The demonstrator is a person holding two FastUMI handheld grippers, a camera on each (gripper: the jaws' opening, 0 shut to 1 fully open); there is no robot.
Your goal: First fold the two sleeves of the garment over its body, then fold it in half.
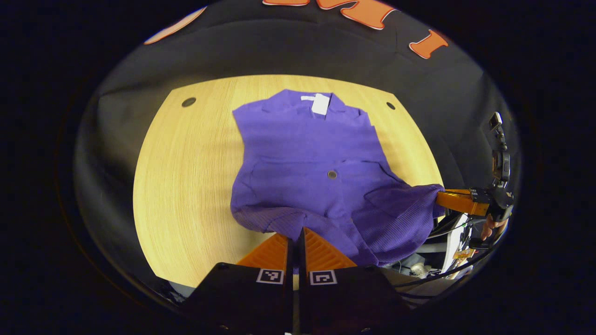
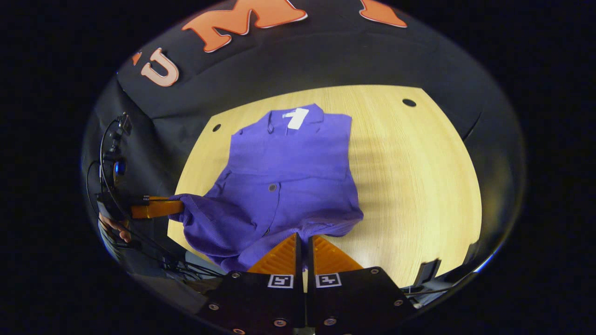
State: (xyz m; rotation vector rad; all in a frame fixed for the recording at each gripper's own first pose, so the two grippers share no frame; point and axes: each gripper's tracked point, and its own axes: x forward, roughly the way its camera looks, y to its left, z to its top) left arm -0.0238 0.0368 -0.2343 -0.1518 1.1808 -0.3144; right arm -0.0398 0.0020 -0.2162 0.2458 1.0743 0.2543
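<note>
A pale wooden table [image 1: 186, 186] with rounded corners carries two small dark round holes [image 1: 188, 102] near its far corners. Black cloth [image 1: 279, 51] hangs as the wall behind it. Past the table's near edge, dark cables [image 1: 447, 272] trail among blurred clutter I cannot identify

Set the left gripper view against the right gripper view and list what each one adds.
Left gripper view: the right gripper side-on, pinching the purple garment by a lifted corner, a hand behind it. Right gripper view: the left gripper side-on at the other corner, a dark object by the near edge of the table. Shared: garment, white tag, table.
</note>
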